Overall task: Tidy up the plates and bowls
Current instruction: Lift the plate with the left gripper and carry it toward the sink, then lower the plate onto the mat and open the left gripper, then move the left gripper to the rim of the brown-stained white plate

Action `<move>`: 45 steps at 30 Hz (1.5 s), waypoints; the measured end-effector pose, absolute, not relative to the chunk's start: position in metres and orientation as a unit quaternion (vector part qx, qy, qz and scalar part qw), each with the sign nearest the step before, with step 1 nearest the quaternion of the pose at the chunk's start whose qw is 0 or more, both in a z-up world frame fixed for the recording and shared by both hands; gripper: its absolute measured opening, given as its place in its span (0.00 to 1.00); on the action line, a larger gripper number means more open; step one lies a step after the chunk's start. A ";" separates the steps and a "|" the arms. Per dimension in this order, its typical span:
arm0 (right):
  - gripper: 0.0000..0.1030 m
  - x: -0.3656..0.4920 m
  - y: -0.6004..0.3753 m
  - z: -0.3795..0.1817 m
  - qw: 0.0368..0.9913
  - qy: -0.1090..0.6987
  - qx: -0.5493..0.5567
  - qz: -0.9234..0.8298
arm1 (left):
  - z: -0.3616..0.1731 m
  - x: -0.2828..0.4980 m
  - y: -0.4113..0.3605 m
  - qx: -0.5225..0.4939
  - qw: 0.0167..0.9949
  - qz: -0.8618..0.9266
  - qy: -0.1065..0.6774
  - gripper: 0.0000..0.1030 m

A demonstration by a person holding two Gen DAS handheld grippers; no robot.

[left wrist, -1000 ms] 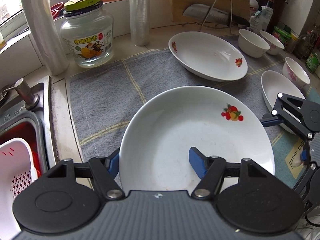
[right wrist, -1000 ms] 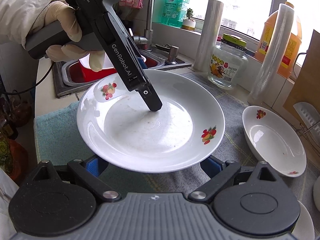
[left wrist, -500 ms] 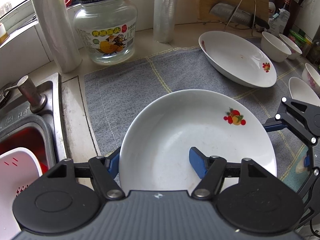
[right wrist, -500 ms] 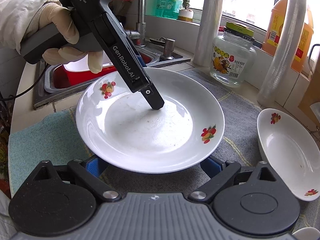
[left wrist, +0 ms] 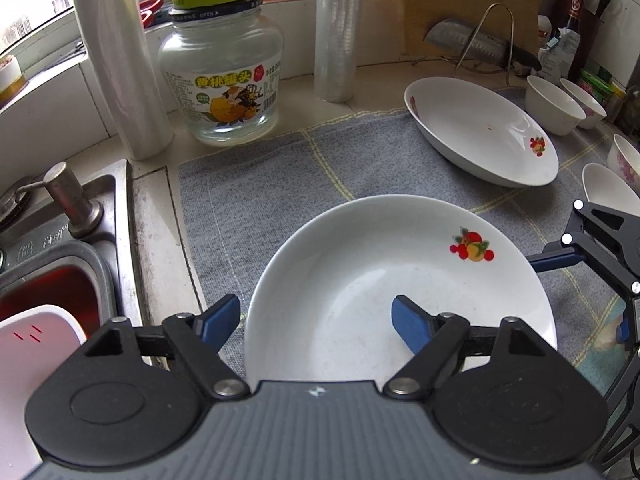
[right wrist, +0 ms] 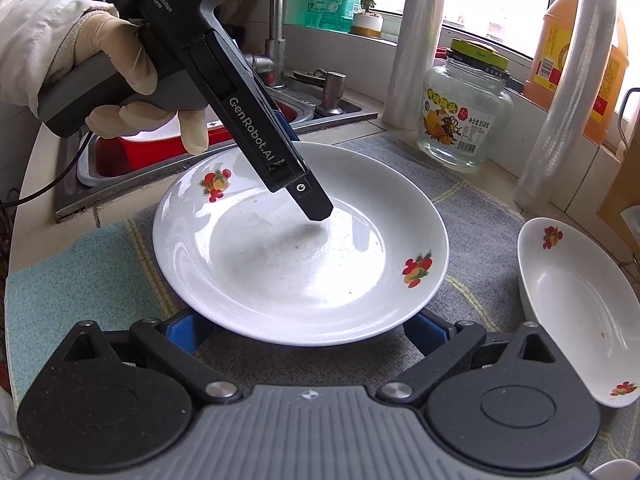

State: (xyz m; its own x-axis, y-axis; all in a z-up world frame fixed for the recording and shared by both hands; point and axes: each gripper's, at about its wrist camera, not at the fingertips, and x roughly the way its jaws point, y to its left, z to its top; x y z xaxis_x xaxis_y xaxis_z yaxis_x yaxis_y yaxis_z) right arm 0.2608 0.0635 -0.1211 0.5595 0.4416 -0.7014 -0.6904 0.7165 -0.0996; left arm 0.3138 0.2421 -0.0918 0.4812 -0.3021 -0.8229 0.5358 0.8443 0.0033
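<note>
A white deep plate with fruit prints (left wrist: 384, 280) (right wrist: 296, 256) lies on the grey cloth (left wrist: 280, 176). My left gripper (left wrist: 316, 320) is open and straddles its near rim, one blue finger (left wrist: 412, 324) inside the plate and one (left wrist: 218, 320) outside. In the right wrist view the left gripper's finger (right wrist: 316, 204) reaches into the plate. My right gripper (right wrist: 308, 332) is open, its blue fingers (right wrist: 182, 330) low by the plate's near edge. A second deep plate (left wrist: 480, 132) (right wrist: 576, 312) lies to the right. Small bowls (left wrist: 554, 104) stand far right.
A glass jar (left wrist: 220, 76) and two plastic film rolls (left wrist: 120, 60) stand along the back. A sink (left wrist: 48, 248) with a white basket (left wrist: 28, 360) is at the left. A cleaver on a rack (left wrist: 480, 46) and bottles (left wrist: 572, 20) stand at the back right.
The plate and both grippers have shifted left toward the sink end of the cloth; the jar looks nearer and the second plate farther right. Both grippers stay open around the plate.
</note>
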 end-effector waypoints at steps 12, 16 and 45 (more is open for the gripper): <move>1.00 0.240 0.059 -0.088 0.878 0.309 -0.180 0.319 | -0.058 0.256 0.246 0.134 0.896 -0.198 0.375 0.89; 1.00 0.242 0.061 -0.090 0.881 0.318 -0.160 0.311 | -0.053 0.234 0.248 0.120 0.905 -0.182 0.364 0.90; 1.00 0.126 -0.067 -0.071 0.926 0.371 -0.072 0.007 | -0.075 0.133 0.127 0.116 0.877 -0.306 0.352 0.97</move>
